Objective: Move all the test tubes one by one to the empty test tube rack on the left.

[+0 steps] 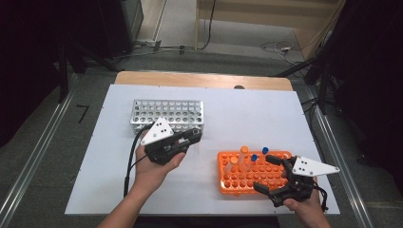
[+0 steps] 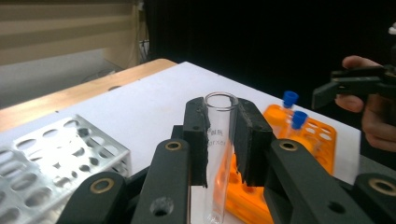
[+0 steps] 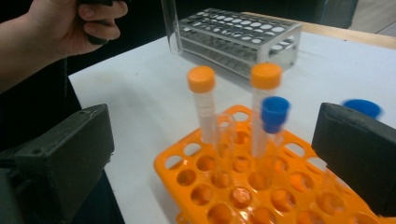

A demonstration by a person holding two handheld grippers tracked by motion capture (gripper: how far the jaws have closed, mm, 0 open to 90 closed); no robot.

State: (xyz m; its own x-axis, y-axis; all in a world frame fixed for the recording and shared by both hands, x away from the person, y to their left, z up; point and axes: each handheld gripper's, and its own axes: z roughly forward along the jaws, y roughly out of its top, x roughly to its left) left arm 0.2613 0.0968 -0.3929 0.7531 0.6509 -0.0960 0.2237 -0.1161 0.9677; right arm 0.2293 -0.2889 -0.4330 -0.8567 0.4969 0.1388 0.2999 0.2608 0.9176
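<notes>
The left gripper (image 1: 190, 136) is squeezed tight on a clear glass tube (image 2: 217, 140) with no cap. In the left gripper view the tube stands up straight between the two black jaws, with its open mouth on top. In the high view this gripper is up off the white table (image 1: 247, 114), between the two racks. It is just on the near side of the silver rack (image 1: 167, 114), which sits on the far left part of the table.

The orange rack (image 1: 247, 171) sits at the near right. It holds two tubes with orange caps (image 3: 201, 78) and some with blue caps (image 3: 274, 111) (there is also at least one clear one with no cap, hard to see). The right gripper (image 1: 271, 173) waits at the right edge of that rack. Its jaws are wide apart and hold nothing.

I think the step in hand is carrying the clear tube from the orange rack over to the silver rack.

Next, the left hand needs to bring the tube over one hole in the silver rack. It should keep the tube straight up, go down slowly so the bottom slips into the hole, and only then let go. Glass can break, so no bumping the metal.
</notes>
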